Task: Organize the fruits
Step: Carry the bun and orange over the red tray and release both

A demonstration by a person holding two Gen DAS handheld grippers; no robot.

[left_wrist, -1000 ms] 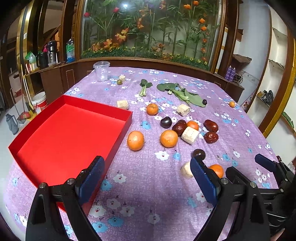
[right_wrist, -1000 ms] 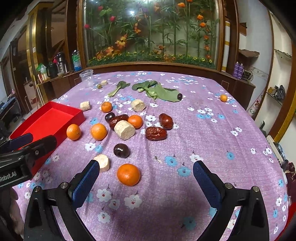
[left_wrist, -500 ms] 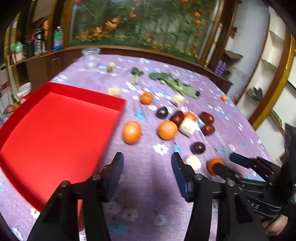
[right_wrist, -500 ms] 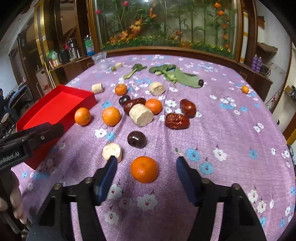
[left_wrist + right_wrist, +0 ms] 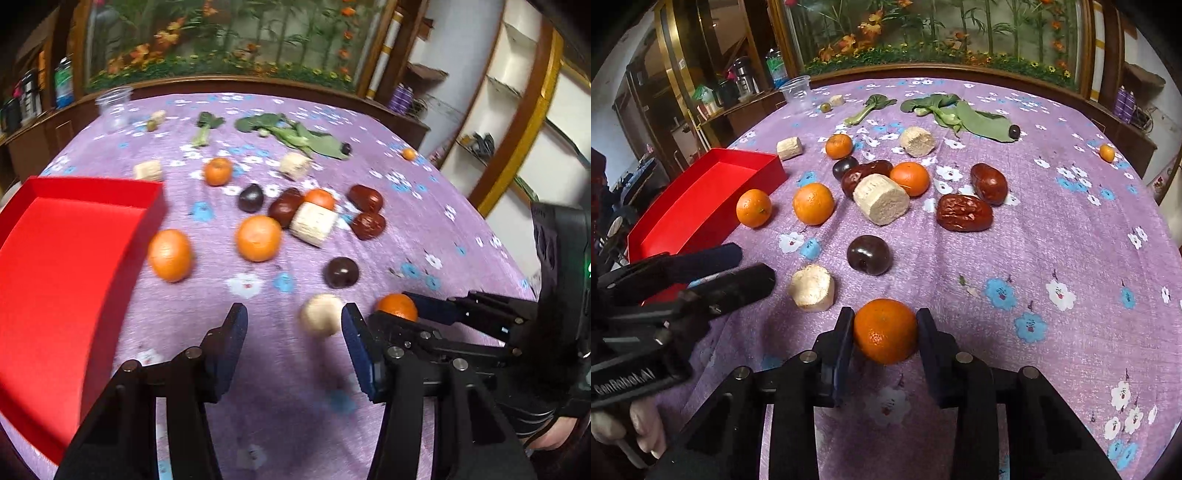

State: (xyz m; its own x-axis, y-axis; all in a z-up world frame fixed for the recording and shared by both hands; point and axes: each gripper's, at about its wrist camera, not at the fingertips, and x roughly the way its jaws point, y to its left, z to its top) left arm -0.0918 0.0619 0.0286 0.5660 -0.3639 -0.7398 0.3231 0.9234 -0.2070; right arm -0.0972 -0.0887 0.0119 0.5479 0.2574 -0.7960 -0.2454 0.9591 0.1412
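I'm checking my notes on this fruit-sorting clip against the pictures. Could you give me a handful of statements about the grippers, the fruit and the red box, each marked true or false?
1. The right gripper has its fingers on either side of an orange. True.
2. The red box already holds several oranges. False: no fruit shows inside it.
3. The left gripper is clamped on the dark plum. False: its jaws are apart with nothing between them, and the plum lies farther out on the cloth.
4. A pale cut chunk lies on the cloth just left of the orange between the right gripper's fingers. True.
5. The clear plastic cup lies tipped on its side. False: it stands upright at the far edge.
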